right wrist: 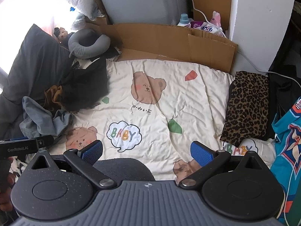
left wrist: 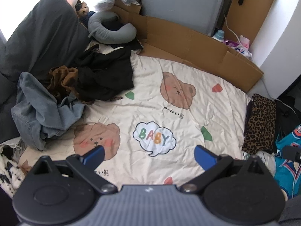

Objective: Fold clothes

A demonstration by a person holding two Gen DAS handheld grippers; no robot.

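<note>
Both my left fingers (left wrist: 148, 155) and right fingers (right wrist: 146, 150) gape empty; the limp jeans (left wrist: 43, 113) want gripping at the waistband.

A crumpled heap of clothes lies at the bed's left edge: a black garment (left wrist: 105, 75) on top, a brown one (left wrist: 63, 81) beside it, a blue-grey one (left wrist: 43, 111) nearest. A folded leopard-print piece (right wrist: 246, 109) lies flat at the right.

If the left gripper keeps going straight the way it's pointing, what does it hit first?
Probably the bear-print quilt, near its "BABY" speech bubble. The left gripper is open and empty, and nothing lies between its fingers and the fabric. The clothes pile sits off to the left.
</note>
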